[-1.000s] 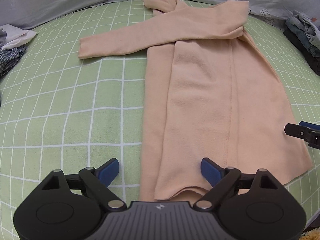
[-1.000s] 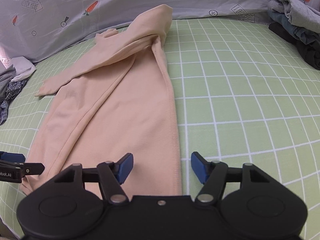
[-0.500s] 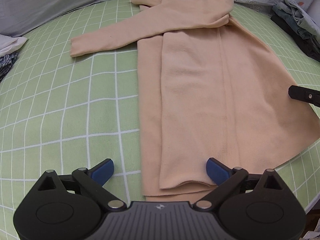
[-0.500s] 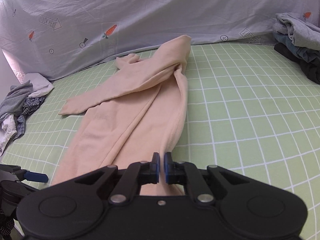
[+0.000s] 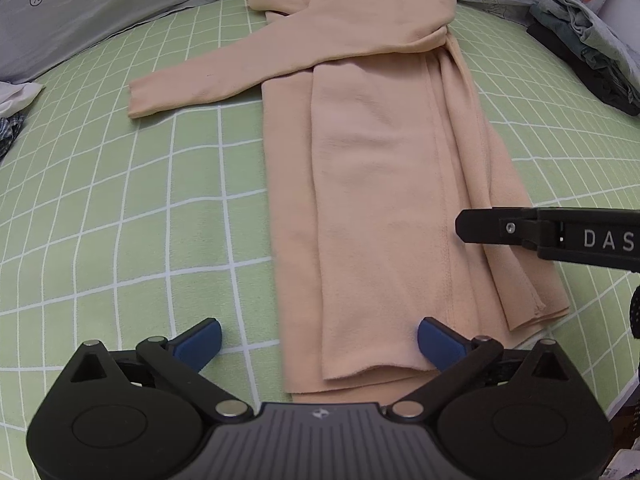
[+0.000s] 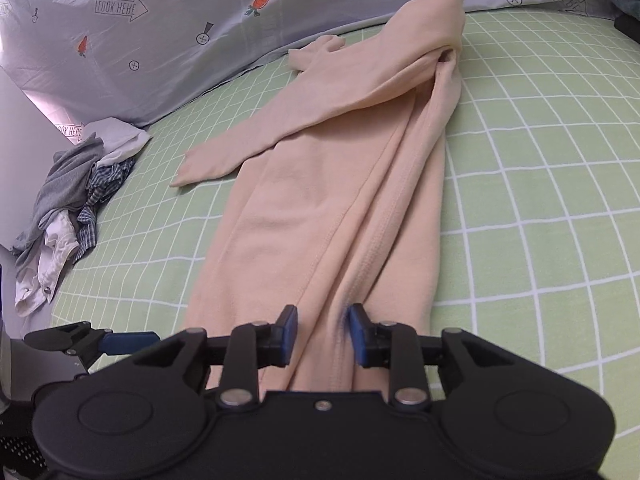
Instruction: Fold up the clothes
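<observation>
The peach garment lies lengthwise on the green checked sheet, folded into a long narrow strip with its hem toward the cameras and its collar end at the far edge of the bed. Its right side is turned in over the body in loose ridges, and one sleeve crosses the top and sticks out to the left, its cuff flat on the sheet. In the right wrist view the folded layers run up from the bottom centre, with a stitched seam along one ridge. The right gripper sits low over the hem end; its jaws are opening, a gap shows between the blue pads, and a ridge of the cloth lies between them, though the pads do not seem to press on it. The left gripper hangs above the near hem with its jaws spread as wide as they go and opening; the hem lies below the gap and nothing is held. The right gripper's black finger also reaches in from the right side of the left wrist view, over the garment's right edge. A grey printed cloth with carrots and arrows rises behind the bed. A heap of clothes lies at the left edge, and a darker pile sits at the far right.
</observation>
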